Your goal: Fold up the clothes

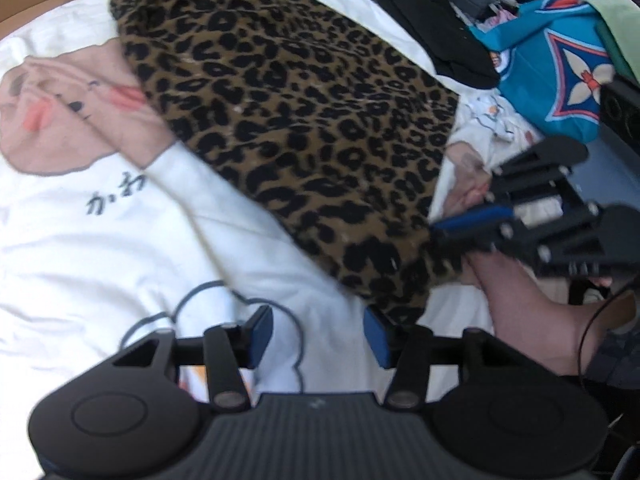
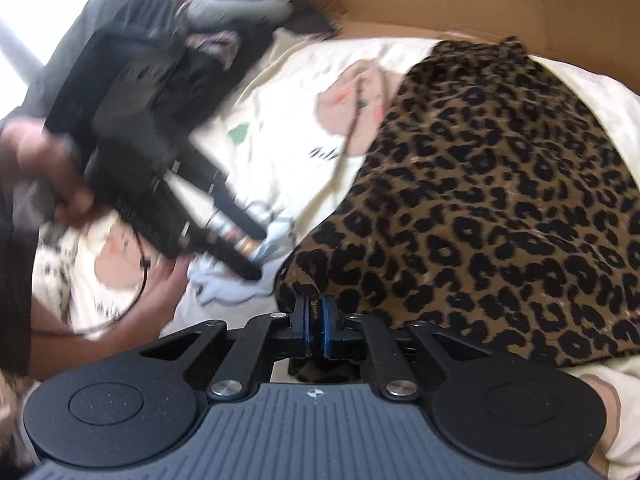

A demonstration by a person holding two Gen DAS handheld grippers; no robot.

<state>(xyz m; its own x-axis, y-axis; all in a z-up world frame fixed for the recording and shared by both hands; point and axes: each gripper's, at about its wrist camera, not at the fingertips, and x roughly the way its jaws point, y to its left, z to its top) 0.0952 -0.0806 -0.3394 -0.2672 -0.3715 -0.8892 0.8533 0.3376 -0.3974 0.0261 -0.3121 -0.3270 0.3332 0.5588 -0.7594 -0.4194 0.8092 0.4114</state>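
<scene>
Left tongs (image 1: 318, 338) stand wide open, with blue pads (image 1: 262, 334) well apart and nothing between them. They hang low over a white sheet (image 1: 80, 260), and the near corner of the leopard cloth (image 1: 304, 120) lies just beside the right pad. In the right wrist view these tongs (image 2: 258, 254) are blurred, with their fingers pointing down at the sheet just beside the left edge of the cloth.

Right tongs (image 2: 314, 328) are closed, and the pads (image 2: 329, 326) press together on the near corner of the leopard cloth (image 2: 500, 200). A bit of the same print shows also under the tongs. In the left wrist view these tongs (image 1: 452, 228) come from the right side and pinch the cloth at its right corner. A hand (image 1: 532, 300) shows below them.

The leopard cloth lies spread flat across the sheet, from the near corner to the far edge. Under it, the sheet has a drawing of a pink cartoon face (image 1: 60, 120) with red cheeks and some dark writing below. The cloth covers the right part of this drawing.

Farther, on the right of the left wrist view, a black garment (image 1: 424, 20) lies beside a blue printed fabric (image 1: 560, 80). Behind the sheet stands a brown cardboard wall (image 2: 480, 0). At the far left of the right wrist view there are dark clothes (image 2: 224, 4), too blurred to tell more.
</scene>
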